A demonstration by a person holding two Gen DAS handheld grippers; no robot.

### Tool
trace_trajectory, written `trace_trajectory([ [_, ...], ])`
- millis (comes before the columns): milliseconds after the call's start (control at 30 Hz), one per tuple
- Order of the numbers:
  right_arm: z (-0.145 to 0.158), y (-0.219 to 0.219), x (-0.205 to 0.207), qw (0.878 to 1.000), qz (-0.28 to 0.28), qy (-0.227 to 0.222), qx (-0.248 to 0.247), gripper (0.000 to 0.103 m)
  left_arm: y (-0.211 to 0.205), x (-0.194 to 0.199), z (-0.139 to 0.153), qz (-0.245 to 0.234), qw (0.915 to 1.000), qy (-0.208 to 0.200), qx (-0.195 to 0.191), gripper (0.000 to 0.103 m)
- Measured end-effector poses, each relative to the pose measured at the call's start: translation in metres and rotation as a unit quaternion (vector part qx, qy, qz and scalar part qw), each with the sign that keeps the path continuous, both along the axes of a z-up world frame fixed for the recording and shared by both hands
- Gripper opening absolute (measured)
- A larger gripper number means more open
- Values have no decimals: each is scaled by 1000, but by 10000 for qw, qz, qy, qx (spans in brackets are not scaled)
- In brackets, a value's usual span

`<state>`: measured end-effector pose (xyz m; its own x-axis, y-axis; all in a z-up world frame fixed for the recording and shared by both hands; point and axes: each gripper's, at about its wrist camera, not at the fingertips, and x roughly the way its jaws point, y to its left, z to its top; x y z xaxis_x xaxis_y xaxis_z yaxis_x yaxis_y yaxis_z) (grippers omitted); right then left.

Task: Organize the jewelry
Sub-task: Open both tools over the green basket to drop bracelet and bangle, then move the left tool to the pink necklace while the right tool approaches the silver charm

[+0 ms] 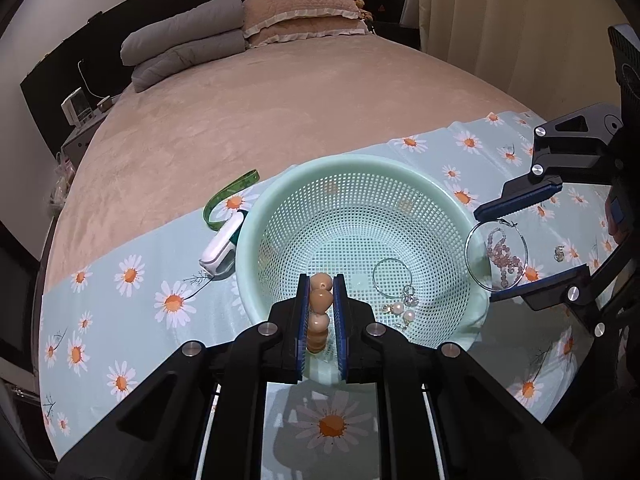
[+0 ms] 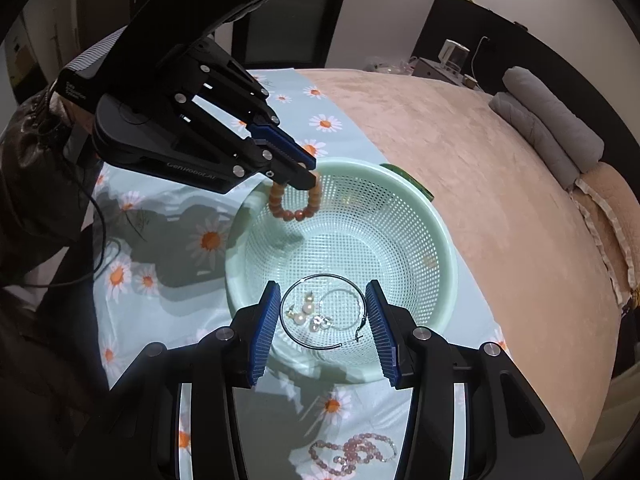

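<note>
My left gripper (image 1: 320, 300) is shut on an orange bead bracelet (image 1: 319, 312) and holds it over the near rim of a mint green mesh basket (image 1: 360, 168). From the right wrist view the bracelet (image 2: 295, 204) hangs from the left gripper (image 2: 310, 174) above the basket (image 2: 448, 256). My right gripper (image 2: 322, 320) holds a large thin hoop earring (image 2: 304, 340) between wide-set fingers over the basket edge; it shows in the left view (image 1: 496, 256) too. Pearl earrings (image 1: 402, 312) and a thin ring (image 1: 392, 276) lie in the basket. A pink bead necklace (image 2: 352, 454) lies on the cloth.
The basket sits on a daisy-print cloth (image 1: 132, 304) over a tan bed (image 1: 280, 100). A white device (image 1: 220, 248) and green tape measure (image 1: 230, 196) lie left of the basket. Pillows (image 1: 248, 24) are at the far end. A small earring (image 1: 559, 254) lies on the cloth.
</note>
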<state>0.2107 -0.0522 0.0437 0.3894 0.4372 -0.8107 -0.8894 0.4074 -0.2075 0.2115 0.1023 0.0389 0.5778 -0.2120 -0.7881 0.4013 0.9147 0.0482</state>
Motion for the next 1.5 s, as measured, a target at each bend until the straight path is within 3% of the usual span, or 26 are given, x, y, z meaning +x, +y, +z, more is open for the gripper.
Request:
trace_trajectory([
  [67, -6, 3, 6, 9999, -91, -89, 6, 46, 2, 2, -3, 44, 10000, 8, -26, 17],
  [100, -11, 3, 6, 9998, -156, -139, -70, 67, 2, 2, -5, 82, 10000, 10, -33, 43],
  [133, -16, 2, 5, 9993, -204, -247, -168, 82, 3, 1, -4, 128, 9999, -39, -45, 60],
  [167, -19, -1, 3, 9988, -214, -375, -231, 82, 3, -1, -3, 159, 9998, -120, -66, 80],
  [267, -19, -21, 1, 9987, -323, -371, -164, 82, 4, -7, 2, 170, 9996, -204, -136, 82],
  [400, -16, -66, -5, 9964, -663, -433, -303, 85, -4, -13, 9, 243, 9992, -324, 40, 97],
  [733, -26, -187, -38, 9849, -1688, -148, -357, 85, -58, -29, 10, -82, 9993, -279, 215, 97],
  [900, -39, -228, -59, 9795, -2011, 101, -81, 72, -87, -40, 9, -336, 9985, -244, 367, 97],
  [1067, -63, -238, -67, 9780, -2040, 438, 71, 50, -106, -49, 6, -520, 9979, -169, 353, 97],
  [1233, -85, -236, -68, 9778, -1991, 647, 66, 50, -128, -52, -2, -706, 9969, -81, 337, 97],
  [1367, -93, -236, -68, 9779, -1964, 705, 127, 49, -155, -59, -7, -919, 9949, -295, 303, 97],
  [1500, -102, -232, -69, 9792, -1934, 610, 101, 46, -187, -67, -23, -1336, 9877, -543, 601, 97],
])
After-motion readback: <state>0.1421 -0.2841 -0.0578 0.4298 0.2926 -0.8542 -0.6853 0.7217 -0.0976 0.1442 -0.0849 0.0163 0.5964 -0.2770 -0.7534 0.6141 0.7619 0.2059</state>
